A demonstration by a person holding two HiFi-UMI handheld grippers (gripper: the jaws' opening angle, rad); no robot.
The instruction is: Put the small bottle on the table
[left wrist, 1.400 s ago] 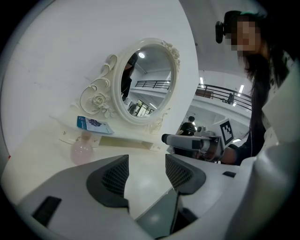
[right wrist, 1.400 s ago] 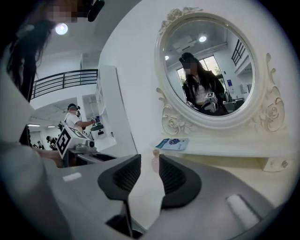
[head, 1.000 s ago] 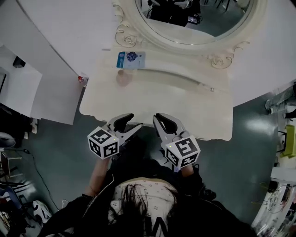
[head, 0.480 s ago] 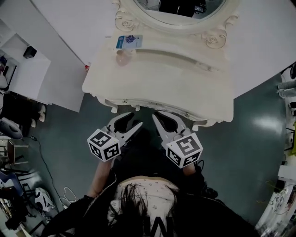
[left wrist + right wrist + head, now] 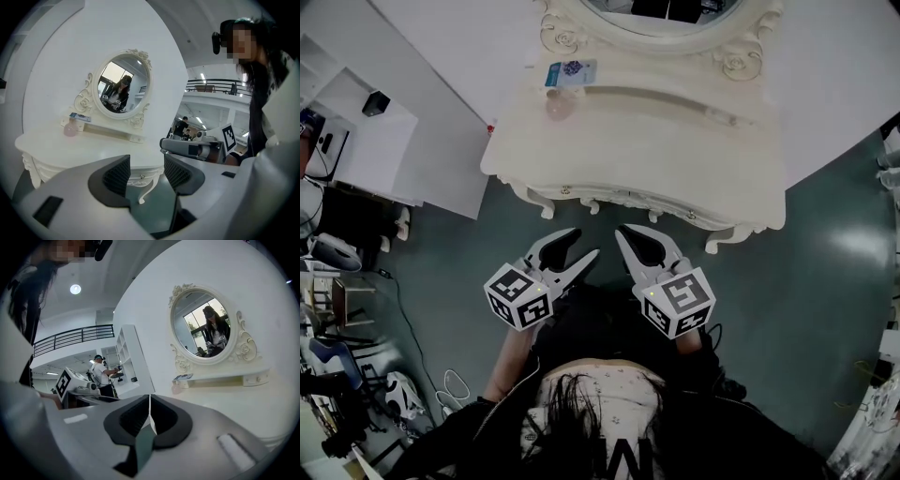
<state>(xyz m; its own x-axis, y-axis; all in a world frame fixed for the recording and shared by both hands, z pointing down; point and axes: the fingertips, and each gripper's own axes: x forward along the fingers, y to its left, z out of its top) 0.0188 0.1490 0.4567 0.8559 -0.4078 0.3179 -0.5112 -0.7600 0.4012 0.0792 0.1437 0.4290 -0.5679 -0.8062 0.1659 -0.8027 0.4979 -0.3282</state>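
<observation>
The small round pink bottle [image 5: 560, 106] stands at the far left of the white worktop [image 5: 656, 141], ahead of me. My left gripper [image 5: 584, 243] is nearer; it just closed a little but is open and empty. My right gripper [image 5: 630, 236] has just been closing, with nothing in it.

One dressing table [image 5: 656, 150], one mirror [image 5: 123, 91], one small bottle [image 5: 560, 108]; two grippers: left gripper [image 5: 586, 242], right gripper [image 5: 624, 232].
</observation>
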